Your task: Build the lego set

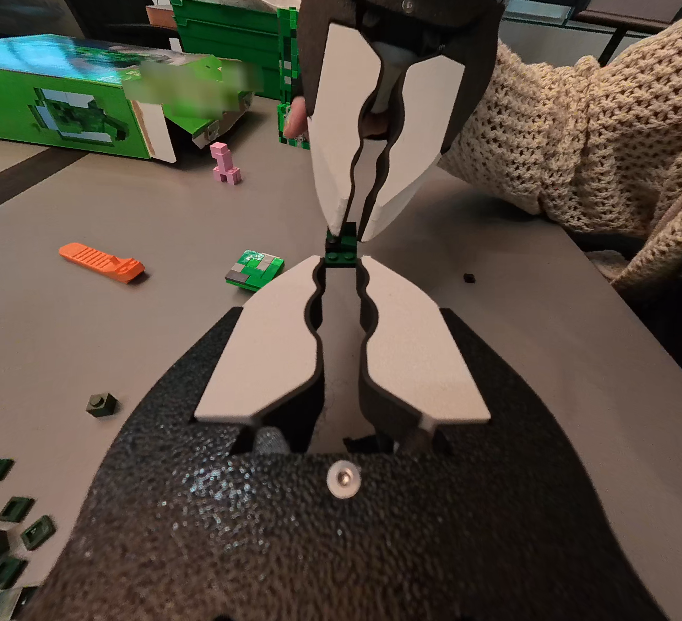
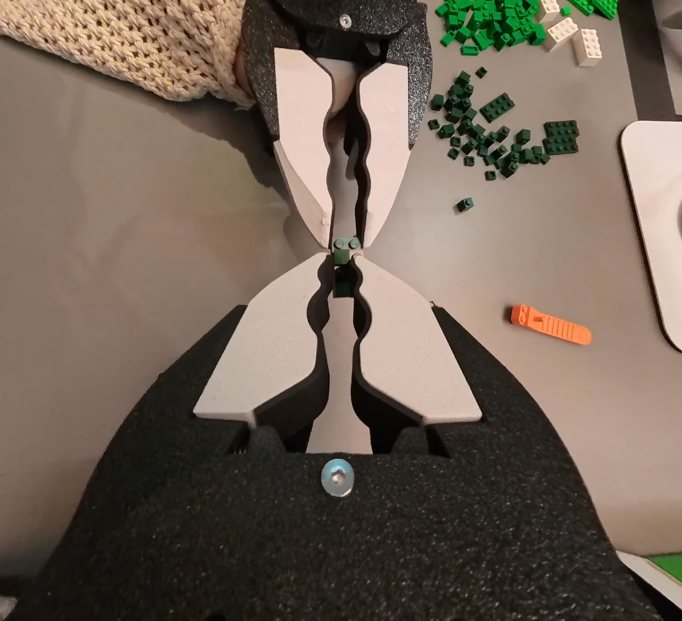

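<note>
My left gripper (image 1: 340,259) is shut on a small dark green plate (image 1: 341,257) with two studs showing, held above the grey table. My right gripper (image 2: 341,261) is shut on a small dark green brick (image 2: 341,284). The two grippers point at each other, tip to tip, and the two pieces touch between them. In the left wrist view the right gripper (image 1: 348,232) comes in from above with its brick (image 1: 347,239). In the right wrist view the left gripper (image 2: 345,240) comes in from above with the plate (image 2: 346,243).
On the table lie an orange brick separator (image 1: 101,262), a small green tiled assembly (image 1: 254,269), a pink figure (image 1: 225,164), a green box (image 1: 73,98) and a tall green build (image 1: 289,75). Piles of bright green (image 2: 491,16), dark green (image 2: 487,134) and white bricks (image 2: 564,31) lie near a white board (image 2: 653,227). Only a small space, under 4 cm, lies between the two pairs of fingers.
</note>
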The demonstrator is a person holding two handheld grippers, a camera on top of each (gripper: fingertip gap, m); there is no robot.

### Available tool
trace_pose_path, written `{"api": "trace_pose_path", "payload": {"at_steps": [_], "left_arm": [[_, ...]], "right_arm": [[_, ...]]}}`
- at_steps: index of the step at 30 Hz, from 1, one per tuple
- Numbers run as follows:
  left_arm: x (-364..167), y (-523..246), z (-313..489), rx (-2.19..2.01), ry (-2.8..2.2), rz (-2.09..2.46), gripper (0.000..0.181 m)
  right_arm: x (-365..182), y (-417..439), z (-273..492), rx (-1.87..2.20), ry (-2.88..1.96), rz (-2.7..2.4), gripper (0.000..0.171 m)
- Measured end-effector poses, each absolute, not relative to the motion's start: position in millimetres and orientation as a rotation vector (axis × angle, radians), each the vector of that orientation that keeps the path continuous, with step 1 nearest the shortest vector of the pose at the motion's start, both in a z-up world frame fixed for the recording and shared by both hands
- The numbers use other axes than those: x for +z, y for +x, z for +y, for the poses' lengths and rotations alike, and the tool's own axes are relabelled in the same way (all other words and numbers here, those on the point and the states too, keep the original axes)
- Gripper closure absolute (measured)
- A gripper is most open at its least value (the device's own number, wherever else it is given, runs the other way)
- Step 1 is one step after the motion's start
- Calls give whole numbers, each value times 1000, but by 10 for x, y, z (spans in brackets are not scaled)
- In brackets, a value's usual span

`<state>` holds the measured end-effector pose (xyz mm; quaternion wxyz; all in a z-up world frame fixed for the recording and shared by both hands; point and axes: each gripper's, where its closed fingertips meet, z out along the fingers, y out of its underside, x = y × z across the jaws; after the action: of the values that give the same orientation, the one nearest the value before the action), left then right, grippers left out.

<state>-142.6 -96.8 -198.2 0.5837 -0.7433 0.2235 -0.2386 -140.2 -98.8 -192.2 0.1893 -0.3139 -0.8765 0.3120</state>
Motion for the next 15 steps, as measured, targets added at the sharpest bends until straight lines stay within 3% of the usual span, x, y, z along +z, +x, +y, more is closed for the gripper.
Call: {"api": "trace_pose_path", "payload": {"at_steps": [15], "left_arm": [[-1990,-1429,-965,-560,-1740,517,166]], "right_arm": [[-1931,-1401,-978,827,-849,-2447,164]]}}
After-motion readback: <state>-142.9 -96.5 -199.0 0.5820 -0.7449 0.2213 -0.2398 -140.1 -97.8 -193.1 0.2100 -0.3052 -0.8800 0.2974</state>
